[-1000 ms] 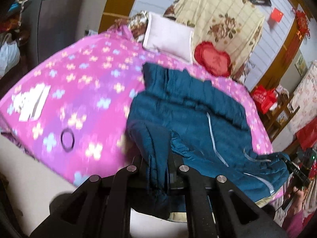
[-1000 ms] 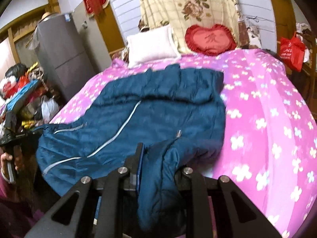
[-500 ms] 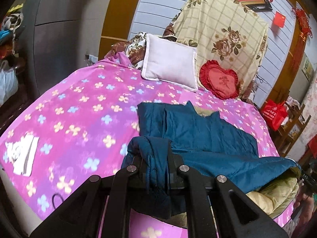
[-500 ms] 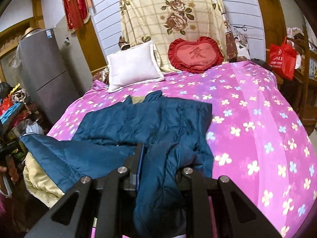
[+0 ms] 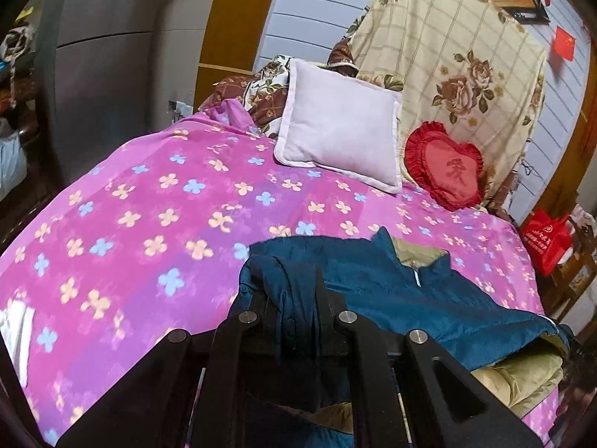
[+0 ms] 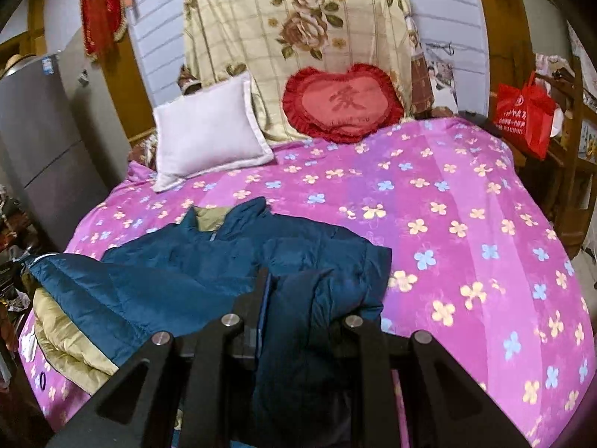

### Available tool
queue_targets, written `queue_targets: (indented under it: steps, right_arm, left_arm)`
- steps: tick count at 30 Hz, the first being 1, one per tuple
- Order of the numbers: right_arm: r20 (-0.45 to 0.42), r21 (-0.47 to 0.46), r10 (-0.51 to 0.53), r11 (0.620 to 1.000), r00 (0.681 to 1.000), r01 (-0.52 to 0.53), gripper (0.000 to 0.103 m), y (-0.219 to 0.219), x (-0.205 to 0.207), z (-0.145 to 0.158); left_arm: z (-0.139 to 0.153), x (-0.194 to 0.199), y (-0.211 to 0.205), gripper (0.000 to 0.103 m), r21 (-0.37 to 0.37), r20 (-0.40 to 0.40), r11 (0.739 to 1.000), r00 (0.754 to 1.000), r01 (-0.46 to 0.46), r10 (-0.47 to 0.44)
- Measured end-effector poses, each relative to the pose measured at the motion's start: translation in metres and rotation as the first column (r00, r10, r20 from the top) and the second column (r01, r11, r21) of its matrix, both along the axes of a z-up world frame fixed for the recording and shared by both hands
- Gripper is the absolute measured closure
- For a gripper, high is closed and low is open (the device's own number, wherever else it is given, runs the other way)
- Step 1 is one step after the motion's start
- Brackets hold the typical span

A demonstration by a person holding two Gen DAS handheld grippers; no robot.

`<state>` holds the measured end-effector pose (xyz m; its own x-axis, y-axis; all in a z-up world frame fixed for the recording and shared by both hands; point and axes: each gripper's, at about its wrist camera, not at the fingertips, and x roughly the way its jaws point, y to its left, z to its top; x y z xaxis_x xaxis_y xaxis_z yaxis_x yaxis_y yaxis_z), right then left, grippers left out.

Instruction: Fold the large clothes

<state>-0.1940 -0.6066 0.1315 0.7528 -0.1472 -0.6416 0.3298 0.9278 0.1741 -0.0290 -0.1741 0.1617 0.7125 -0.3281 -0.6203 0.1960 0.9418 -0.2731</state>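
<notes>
Left gripper (image 5: 298, 298) and right gripper (image 6: 298, 306) each clamped on bunched blue jacket (image 6: 186, 265) fabric above the pink bedspread (image 6: 466, 205)

Teal jacket (image 6: 209, 261), pink flowered bedspread (image 6: 466, 194)

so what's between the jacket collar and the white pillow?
Only bare pink flowered bedspread. Nothing lies between the jacket collar and the white pillow. The right wrist view shows it best; the left wrist view agrees.

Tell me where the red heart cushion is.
The red heart cushion leans on the floral blanket at the bedhead, right of the white pillow in both views.
</notes>
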Motion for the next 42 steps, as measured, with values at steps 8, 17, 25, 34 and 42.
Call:
queue_targets:
  steps: [8, 17, 25, 34, 42]
  right_arm:
    - [-0.052, -0.003, -0.03, 1.0, 0.998, 0.03, 0.082, -0.028, 0.064, -0.03]
    - [-0.13, -0.008, -0.111, 0.994, 0.985, 0.111, 0.082, -0.039, 0.118, -0.091]
    - [-0.146, -0.013, -0.13, 0.991, 0.981, 0.13, 0.08, -0.036, 0.135, -0.106]
    - [-0.104, 0.03, -0.105, 0.994, 0.989, 0.109, 0.062, -0.038, 0.119, -0.082]
    - [0.053, 0.05, 0.002, 0.999, 0.999, -0.004, 0.026, -0.015, 0.077, -0.012]
  left_arm:
    - [-0.038, 0.056, -0.035, 0.103, 0.064, -0.011, 0.997, 0.999, -0.037, 0.037]
    - [-0.063, 0.083, -0.018, 0.097, -0.072, -0.088, 0.997, 0.996, -0.015, 0.009]
    - [-0.027, 0.041, 0.027, 0.079, -0.145, -0.036, 0.988, 0.998, -0.046, 0.041]
    - [-0.057, 0.003, -0.02, 0.079, -0.006, -0.046, 0.999, 0.998, 0.048, -0.048]
    - [-0.073, 0.016, -0.039, 0.079, -0.011, -0.08, 0.999, 0.996, 0.038, -0.039]
